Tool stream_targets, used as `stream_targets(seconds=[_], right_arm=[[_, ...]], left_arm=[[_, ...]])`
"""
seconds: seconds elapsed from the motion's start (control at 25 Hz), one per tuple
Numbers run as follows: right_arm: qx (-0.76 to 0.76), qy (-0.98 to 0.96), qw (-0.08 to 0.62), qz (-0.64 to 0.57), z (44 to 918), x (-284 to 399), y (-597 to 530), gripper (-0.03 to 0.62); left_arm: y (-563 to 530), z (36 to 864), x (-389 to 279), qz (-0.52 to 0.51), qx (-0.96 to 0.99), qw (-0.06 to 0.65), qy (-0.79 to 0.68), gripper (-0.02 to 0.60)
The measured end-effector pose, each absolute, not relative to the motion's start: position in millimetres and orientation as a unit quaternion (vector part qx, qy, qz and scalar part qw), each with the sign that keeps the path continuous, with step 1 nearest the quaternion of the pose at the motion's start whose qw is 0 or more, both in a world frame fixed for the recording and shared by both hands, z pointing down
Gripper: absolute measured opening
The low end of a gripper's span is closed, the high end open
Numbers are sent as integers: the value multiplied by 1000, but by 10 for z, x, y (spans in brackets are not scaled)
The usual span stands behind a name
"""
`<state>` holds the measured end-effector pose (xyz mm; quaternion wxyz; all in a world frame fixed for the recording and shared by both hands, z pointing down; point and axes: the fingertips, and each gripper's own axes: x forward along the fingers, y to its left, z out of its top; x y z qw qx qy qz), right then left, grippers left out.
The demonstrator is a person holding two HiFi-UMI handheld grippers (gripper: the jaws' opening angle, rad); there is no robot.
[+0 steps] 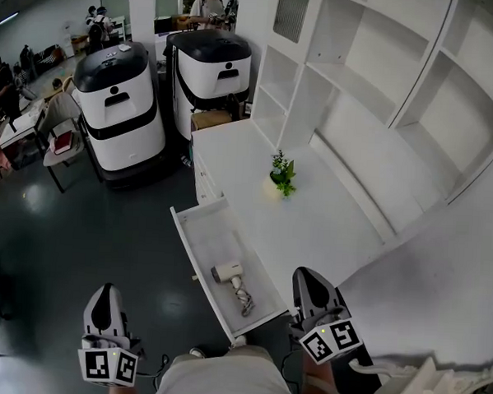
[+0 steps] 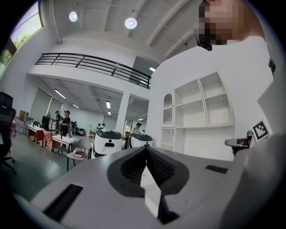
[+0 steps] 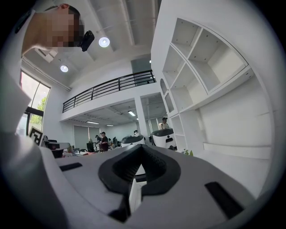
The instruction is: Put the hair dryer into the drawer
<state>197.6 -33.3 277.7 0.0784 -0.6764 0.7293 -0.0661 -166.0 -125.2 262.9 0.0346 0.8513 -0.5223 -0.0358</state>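
White counter [image 1: 336,213] with bare shelving fills one side of an open hall, dark floor on the other. From the counter's floor-side edge a drawer [image 1: 197,231] stands pulled out. The hair dryer [image 1: 226,273] already lies inside it, toward the drawer end nearest the person. Its body points to the far end and its bundled cord [image 1: 244,299] trails to the near end, so its long axis runs along the drawer's long sides. Nothing else shows in the drawer.

Both hands sit back from the drawer's near end. The right gripper [image 1: 305,275] is just beside the drawer on its counter side and is the nearer to the dryer. The left gripper [image 1: 105,292] is well apart on the floor side. Each gripper has its jaws pressed together with nothing between them.

Stowing looks done. If the drawer is now to be shut, the push would have to come from its floor side, where the left gripper stands.

A small potted plant [image 1: 282,176] sits on the counter beyond the drawer's far end.
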Motion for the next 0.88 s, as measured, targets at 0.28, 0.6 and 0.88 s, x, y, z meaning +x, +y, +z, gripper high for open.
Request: stream_targets(seconds=[0.28,0.6,0.88], right_arm=[[-674,732,75,-60,2769,1942,-368,11],[-668,739,68,-55,2770,1916,-452,11],[-665,742,67,-57,2771,1884,-486,11]], left_arm=[[-1246,2681,-1688,-34,849,38,-525,17],[-1274,2692,-1679,-34,847,39,-528,17],[-1296,2684,-1700,-35,846,40,-530,17]])
